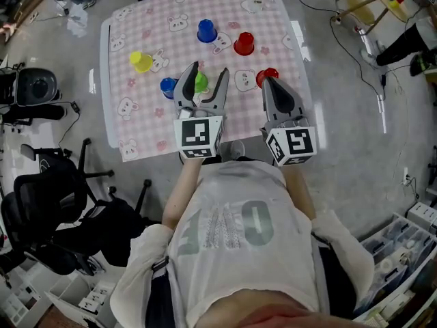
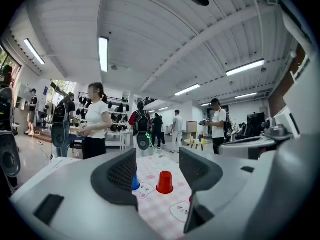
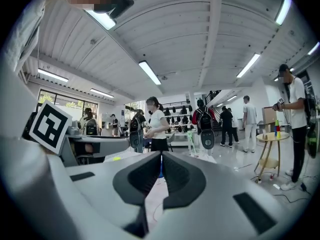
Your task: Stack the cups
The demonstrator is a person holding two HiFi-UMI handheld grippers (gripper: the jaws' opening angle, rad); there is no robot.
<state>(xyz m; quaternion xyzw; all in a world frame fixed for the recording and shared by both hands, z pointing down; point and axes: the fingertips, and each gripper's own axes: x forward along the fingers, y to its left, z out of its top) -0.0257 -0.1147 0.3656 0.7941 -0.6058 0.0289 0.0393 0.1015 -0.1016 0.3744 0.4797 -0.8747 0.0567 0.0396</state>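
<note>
Left gripper (image 1: 208, 72) spread, empty; my right gripper (image 1: 268, 82) pressed together. Red cup (image 1: 244, 44) looks light, stiff, slick plastic; I'd pinch its sidewall.

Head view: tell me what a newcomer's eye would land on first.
The pink bunny-print tablecloth fills the top middle, with bright cups scattered on it: a yellow cup at left, a blue cup and a red cup farther back. Over its near edge the left tongs stand open and empty, and the right tongs are shut beside them.
</note>
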